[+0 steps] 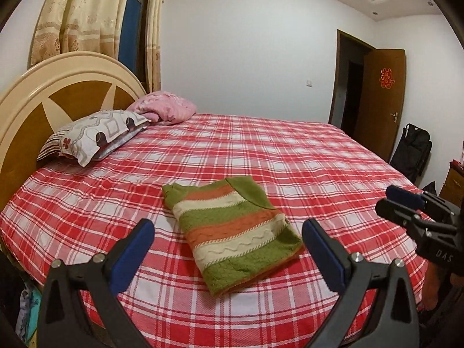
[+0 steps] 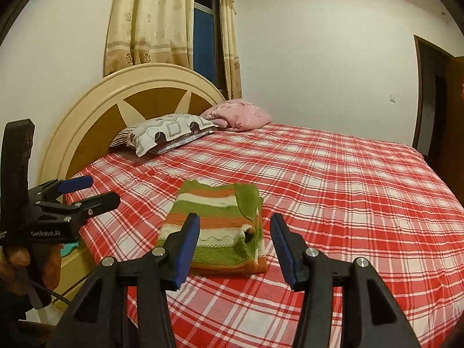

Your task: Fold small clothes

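A small knitted sweater (image 1: 232, 232) with green, orange and cream stripes lies folded into a compact rectangle on the red plaid bed (image 1: 290, 150). It also shows in the right wrist view (image 2: 220, 229). My left gripper (image 1: 229, 235) is open and empty, held above the bed's near edge with its blue pads either side of the sweater in view. My right gripper (image 2: 235, 229) is open and empty, also held back from the sweater. Each gripper appears in the other's view, the right one (image 1: 391, 200) at the right edge, the left one (image 2: 95, 191) at the left.
A patterned pillow (image 1: 92, 136) and a pink bundle (image 1: 165, 107) lie by the wooden headboard (image 1: 58, 87). Curtains (image 1: 87, 14) hang behind. An open door (image 1: 380, 101) and a black bag (image 1: 411, 150) stand at the far right.
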Tool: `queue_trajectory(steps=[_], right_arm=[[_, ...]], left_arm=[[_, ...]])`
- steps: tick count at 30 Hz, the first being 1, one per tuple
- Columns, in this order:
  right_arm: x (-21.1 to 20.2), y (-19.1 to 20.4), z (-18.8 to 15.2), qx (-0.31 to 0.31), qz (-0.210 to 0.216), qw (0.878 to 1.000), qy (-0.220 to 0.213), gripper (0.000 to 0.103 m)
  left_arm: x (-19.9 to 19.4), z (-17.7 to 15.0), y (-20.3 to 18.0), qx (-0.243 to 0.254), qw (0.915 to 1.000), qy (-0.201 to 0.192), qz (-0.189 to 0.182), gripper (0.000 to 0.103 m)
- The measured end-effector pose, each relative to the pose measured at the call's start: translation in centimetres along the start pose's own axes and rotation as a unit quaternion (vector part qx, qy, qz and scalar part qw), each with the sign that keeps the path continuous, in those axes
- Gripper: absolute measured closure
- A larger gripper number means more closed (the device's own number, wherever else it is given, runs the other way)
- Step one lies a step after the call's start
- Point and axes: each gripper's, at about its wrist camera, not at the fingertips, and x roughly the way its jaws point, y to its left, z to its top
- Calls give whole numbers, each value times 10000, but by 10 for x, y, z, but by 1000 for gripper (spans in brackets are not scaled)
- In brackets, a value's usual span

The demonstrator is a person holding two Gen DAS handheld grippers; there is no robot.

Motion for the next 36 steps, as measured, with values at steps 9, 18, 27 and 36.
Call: queue_trajectory(steps=[9, 18, 27, 36], right_arm=[[-7, 4, -2, -8, 52, 10000, -36, 51], [-8, 3, -3, 39, 97, 9999, 0, 50], [-7, 5, -4, 16, 101, 9999, 4, 50], [-7, 6, -4, 31, 98, 9999, -10, 50]], left_arm=[[-3, 1, 0, -12, 10000, -26, 17, 0], [-2, 1, -1, 4, 10000, -3, 14, 0], [-4, 1, -2, -15, 10000, -40, 23, 0], [-5, 1, -1, -14, 10000, -20, 24, 0]])
